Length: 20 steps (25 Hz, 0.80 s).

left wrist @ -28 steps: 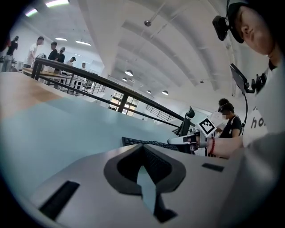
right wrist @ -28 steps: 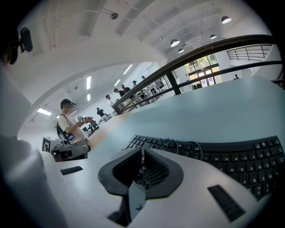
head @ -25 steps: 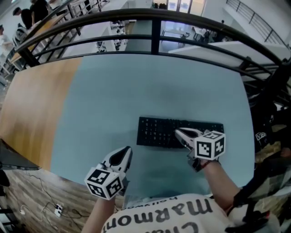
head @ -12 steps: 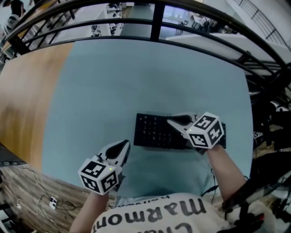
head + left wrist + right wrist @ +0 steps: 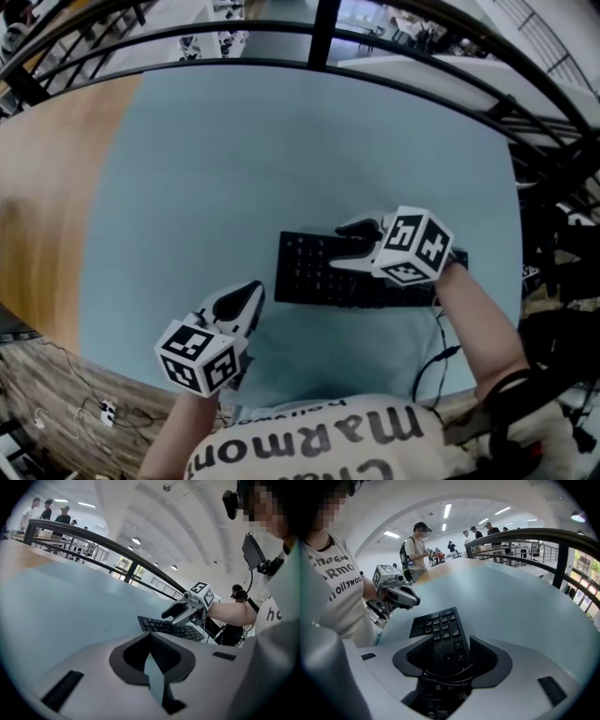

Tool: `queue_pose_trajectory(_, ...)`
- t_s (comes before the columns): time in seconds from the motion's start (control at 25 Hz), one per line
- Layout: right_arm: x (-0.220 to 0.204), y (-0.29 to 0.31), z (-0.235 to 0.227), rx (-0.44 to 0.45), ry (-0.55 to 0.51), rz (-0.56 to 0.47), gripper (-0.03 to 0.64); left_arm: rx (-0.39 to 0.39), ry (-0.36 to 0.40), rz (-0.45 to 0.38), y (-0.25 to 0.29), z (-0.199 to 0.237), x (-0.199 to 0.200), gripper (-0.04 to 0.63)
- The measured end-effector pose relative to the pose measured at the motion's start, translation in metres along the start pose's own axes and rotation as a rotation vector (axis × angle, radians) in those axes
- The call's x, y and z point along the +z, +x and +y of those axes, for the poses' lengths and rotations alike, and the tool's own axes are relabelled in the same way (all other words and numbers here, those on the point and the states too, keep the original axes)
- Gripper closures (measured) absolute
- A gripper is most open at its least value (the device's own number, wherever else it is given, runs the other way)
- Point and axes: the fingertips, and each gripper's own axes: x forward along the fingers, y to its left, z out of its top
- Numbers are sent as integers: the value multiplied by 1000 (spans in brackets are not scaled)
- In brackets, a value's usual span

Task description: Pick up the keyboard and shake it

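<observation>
One keyboard [image 5: 309, 270] end hidden between opening right claw [image 5: 343, 247] jaws.

Keyboard [image 5: 314, 272]: black plastic, matt; keycaps smooth with pale printed legends. Table top [image 5: 281, 150]: pale blue-green, smooth, matt with a faint sheen. Wooden surface [image 5: 42, 197] at its left: visible grain, satin. Railing [image 5: 323, 33]: black metal, semi-gloss. Left gripper [image 5: 249, 296]: pale grey matt plastic shell, dark finely textured pads [image 5: 161, 654]. T-shirt [image 5: 309, 450]: white cloth, printed lettering. Floor [image 5: 37, 412]: wood-look planks
</observation>
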Motion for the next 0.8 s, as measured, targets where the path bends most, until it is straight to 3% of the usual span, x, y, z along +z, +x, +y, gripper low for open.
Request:
queue_pose_trajectory(0.36,-10,21,1,237,-46,206,362,0,-13,15,3,8,-4,592)
queue_pose_trajectory(0.6,-18,30,2,316,-34,342,354,1,-18,14,0,9,-5,592)
queue_pose_trajectory(0.8,-19,33,-1,326,-21,403,356,2,-23,5,0,8,-7,593)
